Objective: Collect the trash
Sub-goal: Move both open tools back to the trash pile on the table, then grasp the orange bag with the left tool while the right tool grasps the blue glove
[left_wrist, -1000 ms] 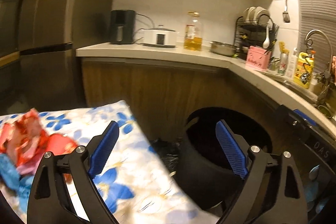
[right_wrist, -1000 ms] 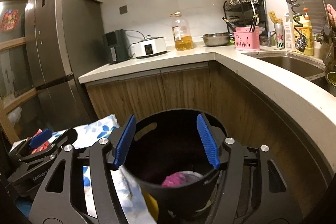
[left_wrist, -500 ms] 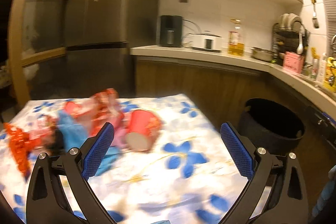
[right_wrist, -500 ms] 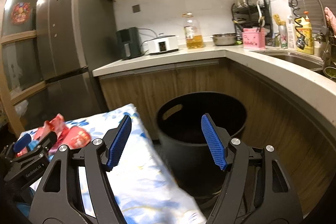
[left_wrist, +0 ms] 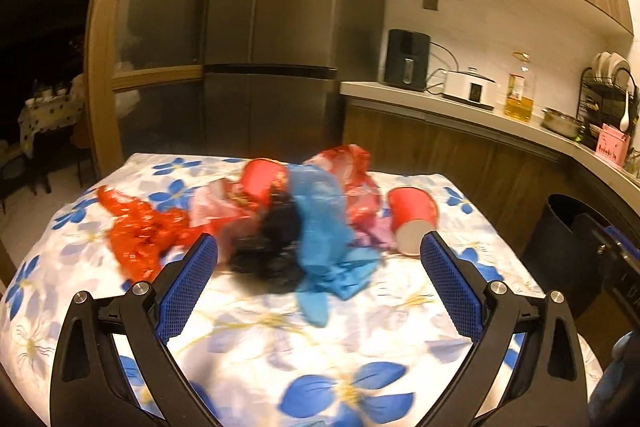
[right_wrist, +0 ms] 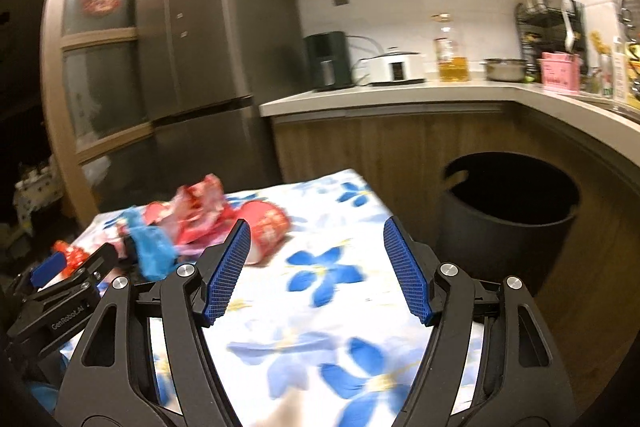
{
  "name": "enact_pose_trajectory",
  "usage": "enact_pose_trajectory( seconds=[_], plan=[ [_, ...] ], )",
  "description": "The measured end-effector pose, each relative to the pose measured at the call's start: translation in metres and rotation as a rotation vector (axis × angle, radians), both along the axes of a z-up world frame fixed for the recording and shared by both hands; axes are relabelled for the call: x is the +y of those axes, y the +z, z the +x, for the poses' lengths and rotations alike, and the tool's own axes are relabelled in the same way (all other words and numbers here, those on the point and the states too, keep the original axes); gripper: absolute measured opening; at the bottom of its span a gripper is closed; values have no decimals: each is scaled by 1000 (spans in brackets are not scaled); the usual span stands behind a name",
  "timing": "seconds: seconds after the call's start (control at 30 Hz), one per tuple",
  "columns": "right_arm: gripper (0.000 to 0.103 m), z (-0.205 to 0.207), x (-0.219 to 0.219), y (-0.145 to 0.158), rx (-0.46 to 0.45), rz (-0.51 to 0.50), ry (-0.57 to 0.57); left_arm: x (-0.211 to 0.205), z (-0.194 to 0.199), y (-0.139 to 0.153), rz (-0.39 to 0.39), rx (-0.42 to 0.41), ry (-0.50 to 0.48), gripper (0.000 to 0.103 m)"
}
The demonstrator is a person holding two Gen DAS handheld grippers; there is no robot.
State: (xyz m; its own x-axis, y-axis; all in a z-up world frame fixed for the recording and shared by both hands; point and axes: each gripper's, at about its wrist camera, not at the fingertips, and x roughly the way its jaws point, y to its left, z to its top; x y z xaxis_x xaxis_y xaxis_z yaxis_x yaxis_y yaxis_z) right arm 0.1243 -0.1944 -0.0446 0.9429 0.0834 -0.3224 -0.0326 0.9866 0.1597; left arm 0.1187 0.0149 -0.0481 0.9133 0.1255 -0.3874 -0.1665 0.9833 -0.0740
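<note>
Both views have swung off the bin (right_wrist: 508,203) and back onto the table (left_wrist: 360,355). A second ago the bin filled my right view with trash already in it; now it sits right of centre there, and at the right edge of the left view. I read that as one drop done and the next pick starting.

Left claw (left_wrist: 318,285): jaws wide apart, empty, with the pile showing between them, no contact. Right claw (right_wrist: 316,271): jaws apart, nothing between them but cloth.

Trash is mid-frame in the left view, centre-left in the right view.

Count:
- red cups: 2, one (left_wrist: 412,219) on its side at the pile's right, one (left_wrist: 264,183) behind
- blue bag (left_wrist: 324,247): 1
- black bag (left_wrist: 276,239): 1
- red wrapper (left_wrist: 140,231): 1 at the left; further red and pink film is too blurred to count
- bin: 1
</note>
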Motion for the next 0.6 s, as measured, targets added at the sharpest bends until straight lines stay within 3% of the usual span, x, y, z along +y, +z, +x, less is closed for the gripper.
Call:
enact_pose_trajectory(
  seconds=[0.6],
  plan=[
    [68,52,123,-20,29,10,230,92,-9,-11,-27,17,146,97]
  ],
)
